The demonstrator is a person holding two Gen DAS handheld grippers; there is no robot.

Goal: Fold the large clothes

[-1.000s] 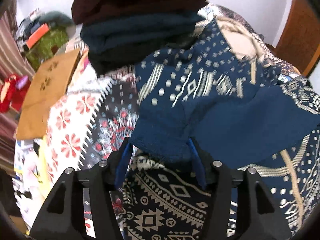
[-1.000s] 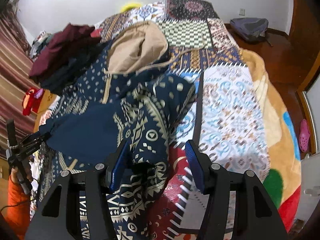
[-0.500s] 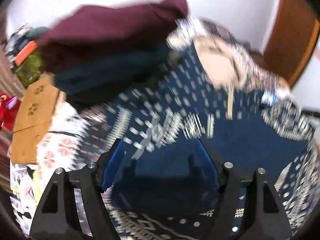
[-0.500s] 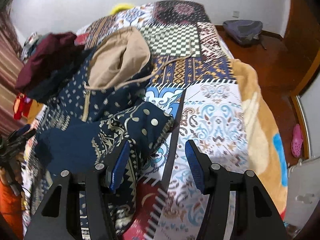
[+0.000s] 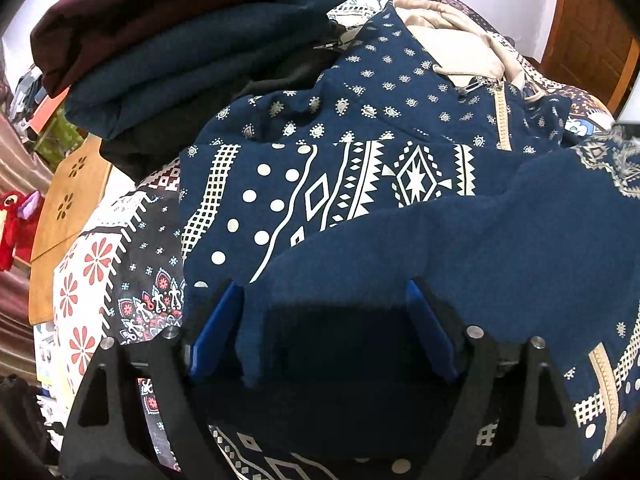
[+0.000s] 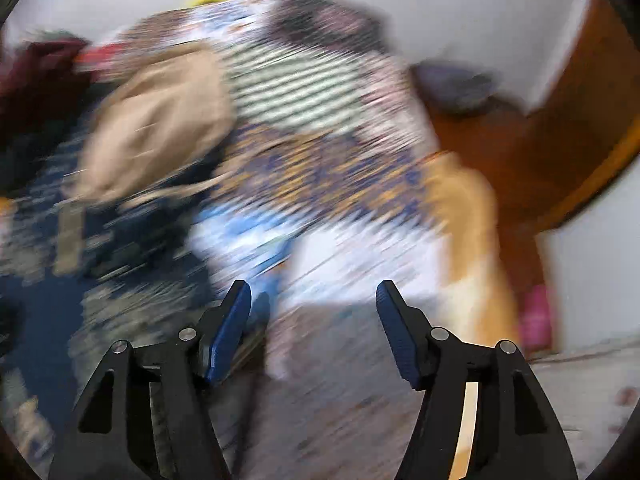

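A navy hoodie with white geometric print and a beige hood lies spread on the patterned bed. Its plain navy sleeve is folded across the body. My left gripper is open, and the sleeve's cuff lies loosely between its blue pads. My right gripper is open and empty. Its view is heavily motion-blurred, with the hoodie at the left and its beige hood above.
A stack of folded clothes, maroon on top of navy and black, sits behind the hoodie on the patchwork bedspread. A tan cloth and a red toy lie at the left. A wooden door stands at the right.
My left gripper has opened wider and let the sleeve cuff go slack between its pads. My right gripper has swung away to the right, off the hoodie, over the bedspread.
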